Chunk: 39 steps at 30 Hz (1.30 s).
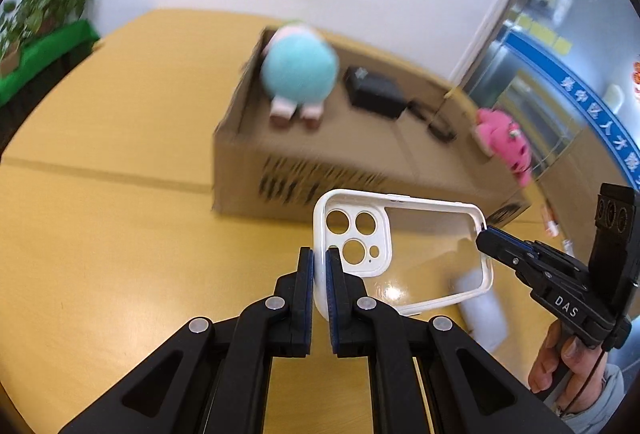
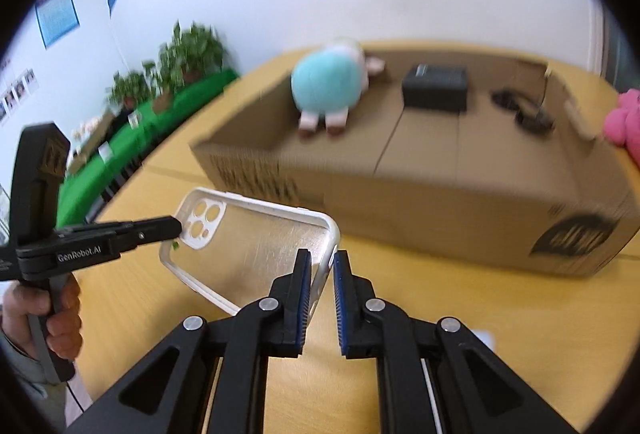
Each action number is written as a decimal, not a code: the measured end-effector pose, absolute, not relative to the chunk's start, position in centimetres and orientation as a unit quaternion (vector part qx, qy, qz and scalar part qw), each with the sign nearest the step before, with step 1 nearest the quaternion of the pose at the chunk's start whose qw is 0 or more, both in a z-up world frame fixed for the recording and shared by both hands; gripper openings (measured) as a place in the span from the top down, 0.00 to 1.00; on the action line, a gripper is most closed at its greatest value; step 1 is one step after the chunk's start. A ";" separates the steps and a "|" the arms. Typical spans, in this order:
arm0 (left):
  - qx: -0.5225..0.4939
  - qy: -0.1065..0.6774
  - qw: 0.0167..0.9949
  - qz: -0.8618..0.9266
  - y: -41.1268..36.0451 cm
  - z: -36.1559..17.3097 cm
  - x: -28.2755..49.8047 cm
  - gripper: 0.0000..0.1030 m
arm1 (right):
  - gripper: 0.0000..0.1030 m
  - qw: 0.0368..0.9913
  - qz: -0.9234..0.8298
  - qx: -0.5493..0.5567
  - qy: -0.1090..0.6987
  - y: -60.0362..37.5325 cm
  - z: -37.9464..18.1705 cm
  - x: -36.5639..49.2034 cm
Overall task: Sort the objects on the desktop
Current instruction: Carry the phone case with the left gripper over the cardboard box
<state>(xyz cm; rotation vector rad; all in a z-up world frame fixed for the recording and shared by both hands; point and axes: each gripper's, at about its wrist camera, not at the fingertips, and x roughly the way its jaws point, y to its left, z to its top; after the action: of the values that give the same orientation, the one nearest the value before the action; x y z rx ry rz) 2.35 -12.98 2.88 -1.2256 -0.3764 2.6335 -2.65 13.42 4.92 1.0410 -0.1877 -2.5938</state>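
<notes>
A clear phone case with a white rim (image 1: 404, 250) is held in the air above the yellow table. My left gripper (image 1: 319, 262) is shut on its camera-hole end. My right gripper (image 2: 322, 266) is shut on the rim of the other end; it shows from the side in the left wrist view (image 1: 486, 236). The case also shows in the right wrist view (image 2: 256, 246), with my left gripper (image 2: 176, 228) at its far end. An open cardboard box (image 1: 340, 170) lies just behind the case and holds a blue plush toy (image 1: 298, 72), a black box (image 1: 374, 92) and a black cable (image 1: 436, 120).
A pink plush toy (image 1: 504, 142) sits at the box's right end. A white object (image 1: 482, 310) lies on the table (image 1: 100, 234) under the case. Green shelves with plants (image 2: 160, 90) stand beyond the table's left side. A glass partition (image 1: 560, 54) is at the right.
</notes>
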 end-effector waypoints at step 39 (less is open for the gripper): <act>-0.525 0.041 -0.015 0.850 -11.2 1.0 -14.7 0.96 | 0.91 0.193 -0.832 0.503 -0.132 14.0 0.5 -21.3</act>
<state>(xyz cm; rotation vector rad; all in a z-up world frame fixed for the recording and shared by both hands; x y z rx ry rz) -14.73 -11.21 1.05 -1.6648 0.1314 2.6952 -21.34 13.99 0.51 1.4105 -0.3705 -2.3355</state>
